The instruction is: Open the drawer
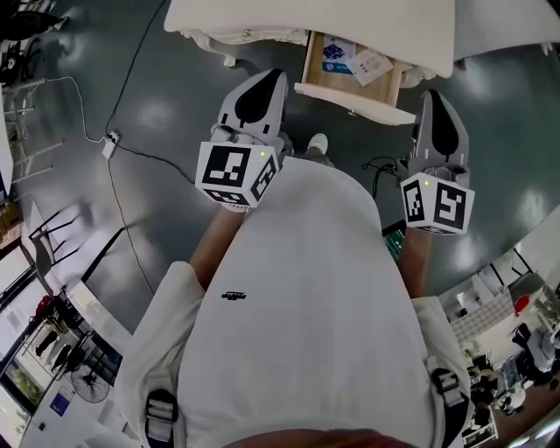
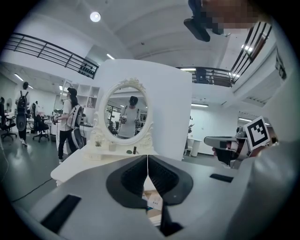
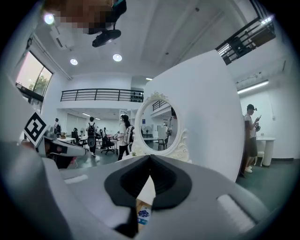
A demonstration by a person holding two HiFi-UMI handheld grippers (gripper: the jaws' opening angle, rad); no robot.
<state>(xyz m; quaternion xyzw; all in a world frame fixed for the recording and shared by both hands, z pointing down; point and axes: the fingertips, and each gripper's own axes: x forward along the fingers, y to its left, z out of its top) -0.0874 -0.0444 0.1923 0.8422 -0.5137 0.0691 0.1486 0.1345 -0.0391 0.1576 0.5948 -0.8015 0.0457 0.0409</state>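
The wooden drawer (image 1: pixel 350 74) stands pulled out from the white dressing table (image 1: pixel 262 17). A blue printed card (image 1: pixel 337 52) and a white packet (image 1: pixel 372 63) lie inside it. My left gripper (image 1: pixel 267 77) hovers to the left of the drawer front, shut and holding nothing. My right gripper (image 1: pixel 433 96) hangs to the right of the drawer front, also shut and holding nothing. Neither touches the drawer. In the left gripper view the shut gripper (image 2: pixel 147 164) points at the oval mirror (image 2: pixel 126 112). The right gripper (image 3: pixel 150 164) points at the same mirror (image 3: pixel 159 124), with the blue card (image 3: pixel 143 213) showing below its jaws.
A black cable (image 1: pixel 131 87) runs over the grey floor to a power strip (image 1: pixel 109 144). A second cable (image 1: pixel 381 166) lies near the person's shoe (image 1: pixel 319 142). Chairs (image 1: pixel 52 236) stand at the left, cluttered desks (image 1: pixel 507 350) at the lower right. People (image 2: pixel 70 122) stand behind the table.
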